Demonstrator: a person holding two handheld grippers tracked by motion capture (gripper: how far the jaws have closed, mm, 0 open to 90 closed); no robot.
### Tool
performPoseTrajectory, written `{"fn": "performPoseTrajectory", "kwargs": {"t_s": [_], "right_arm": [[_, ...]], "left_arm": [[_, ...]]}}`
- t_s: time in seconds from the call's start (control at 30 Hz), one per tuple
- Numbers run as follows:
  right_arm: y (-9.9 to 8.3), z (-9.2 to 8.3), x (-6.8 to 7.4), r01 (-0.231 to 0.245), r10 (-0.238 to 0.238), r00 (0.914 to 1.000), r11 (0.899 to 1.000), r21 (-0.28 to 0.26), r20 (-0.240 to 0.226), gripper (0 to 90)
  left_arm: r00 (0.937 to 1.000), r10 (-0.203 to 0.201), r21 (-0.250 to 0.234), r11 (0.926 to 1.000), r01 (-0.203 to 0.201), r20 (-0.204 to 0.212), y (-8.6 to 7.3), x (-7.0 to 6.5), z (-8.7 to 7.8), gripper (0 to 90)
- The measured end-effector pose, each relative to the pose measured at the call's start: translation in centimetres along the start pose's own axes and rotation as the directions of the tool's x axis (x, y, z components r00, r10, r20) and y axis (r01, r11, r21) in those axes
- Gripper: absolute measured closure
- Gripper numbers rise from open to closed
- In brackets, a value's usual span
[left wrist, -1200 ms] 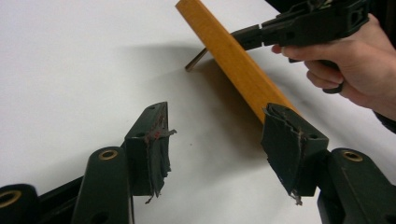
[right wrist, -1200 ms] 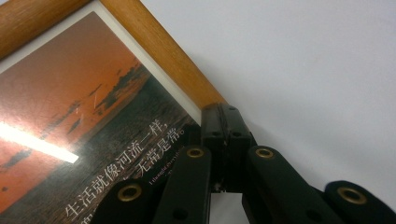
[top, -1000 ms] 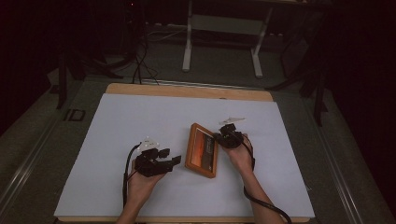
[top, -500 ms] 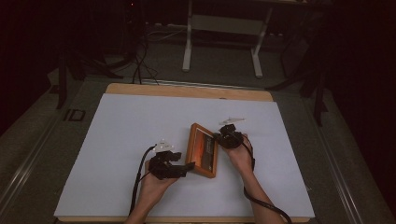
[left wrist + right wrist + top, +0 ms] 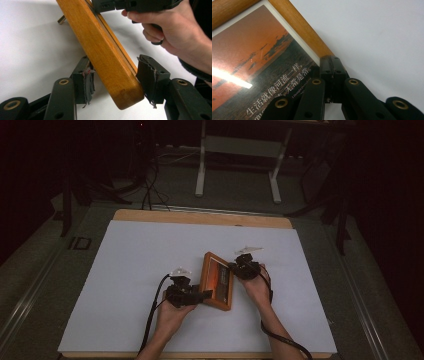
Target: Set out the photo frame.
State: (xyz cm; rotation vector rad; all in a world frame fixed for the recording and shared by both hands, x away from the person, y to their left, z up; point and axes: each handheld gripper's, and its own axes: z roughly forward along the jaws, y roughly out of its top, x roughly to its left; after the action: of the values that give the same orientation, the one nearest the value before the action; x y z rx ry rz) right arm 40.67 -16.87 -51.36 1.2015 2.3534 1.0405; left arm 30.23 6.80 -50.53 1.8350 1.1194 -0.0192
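**Frame gripped at two edges on a white desk**

A dark room with cables and a metal stand (image 5: 239,167) lies behind the desk (image 5: 125,270), whose white sheet leaves wide bare space left, right and ahead of the frame (image 5: 217,281). The frame sits mid-desk, tilted up. The left gripper (image 5: 196,296) straddles its near corner, jaws just closing, pads beside the wood, the right pad touching. The right gripper (image 5: 239,268) is clamped tight at the frame's far-side edge.
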Motion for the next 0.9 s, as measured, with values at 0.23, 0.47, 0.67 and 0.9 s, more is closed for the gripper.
{"fn": "performPoseTrajectory", "kwargs": {"t_s": [0.23,0.47,0.67,0.9], "right_arm": [[0.1,-0.1,0.0,0.021,-0.021,0.9998,1.0,0.01,0.0,90.0],[0.0,-1.9,-0.8,0.022,-0.021,0.9998,1.0,-0.022,0.006,85.2],[-0.4,-5.2,-1.5,0.015,-0.015,0.9999,0.996,-0.09,0.005,74.8],[-0.9,-8.3,-1.5,0.047,-0.051,0.9985,0.99,-0.135,-0.022,64.3]], "left_arm": [[0.9999,-0.016,0.013,0.9998,0.016,-0.003,0.1,-0.1,0.3,49.0],[0.9995,0.002,0.017,0.9998,-0.002,-0.033,0.2,-0.5,0.4,54.5],[0.9976,0.052,-0.004,0.9986,-0.053,-0.046,0.5,-1.4,0.3,60.1],[0.9888,0.142,-0.014,0.9896,-0.143,-0.047,0.8,-2.9,0.4,64.1]]}}
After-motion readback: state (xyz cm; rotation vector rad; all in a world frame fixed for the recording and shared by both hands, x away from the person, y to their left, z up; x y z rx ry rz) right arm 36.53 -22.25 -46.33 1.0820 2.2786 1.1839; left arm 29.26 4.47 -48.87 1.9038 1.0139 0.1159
